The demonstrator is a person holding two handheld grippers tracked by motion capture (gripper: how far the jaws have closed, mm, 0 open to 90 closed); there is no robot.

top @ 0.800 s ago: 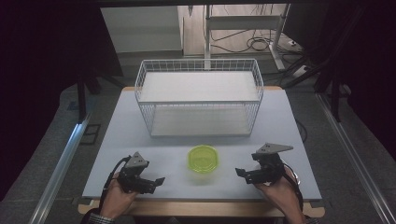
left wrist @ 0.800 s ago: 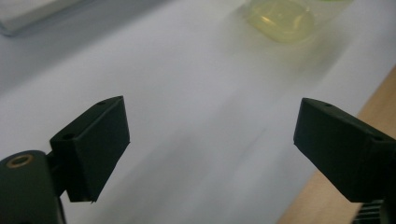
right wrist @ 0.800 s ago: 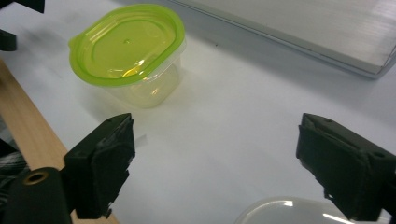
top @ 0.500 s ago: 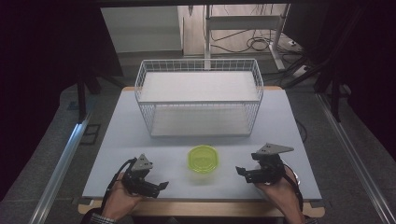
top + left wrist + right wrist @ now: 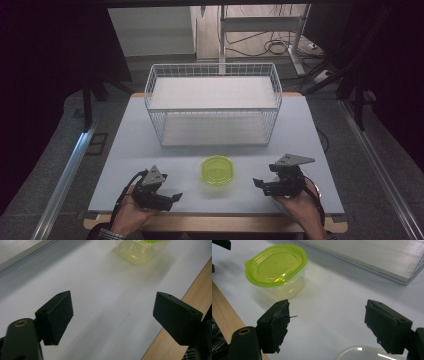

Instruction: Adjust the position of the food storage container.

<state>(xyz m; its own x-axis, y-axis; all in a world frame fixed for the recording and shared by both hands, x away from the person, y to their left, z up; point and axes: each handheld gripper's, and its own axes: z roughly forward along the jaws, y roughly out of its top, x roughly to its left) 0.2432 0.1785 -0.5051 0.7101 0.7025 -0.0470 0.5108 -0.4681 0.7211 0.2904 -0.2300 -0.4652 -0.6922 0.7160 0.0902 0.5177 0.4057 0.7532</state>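
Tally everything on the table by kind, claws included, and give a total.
Clear container with green lid: 1
White wire basket: 1
Hand-held claws: 2, left claw and right claw, both open and empty
Total: 4

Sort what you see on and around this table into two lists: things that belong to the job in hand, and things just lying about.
Part of the job:
- lidded green container
- left tongs, open
- right tongs, open

Just lying about:
- white wire basket, possibly the destination
- cables on the floor
- white rounded object near the right tongs
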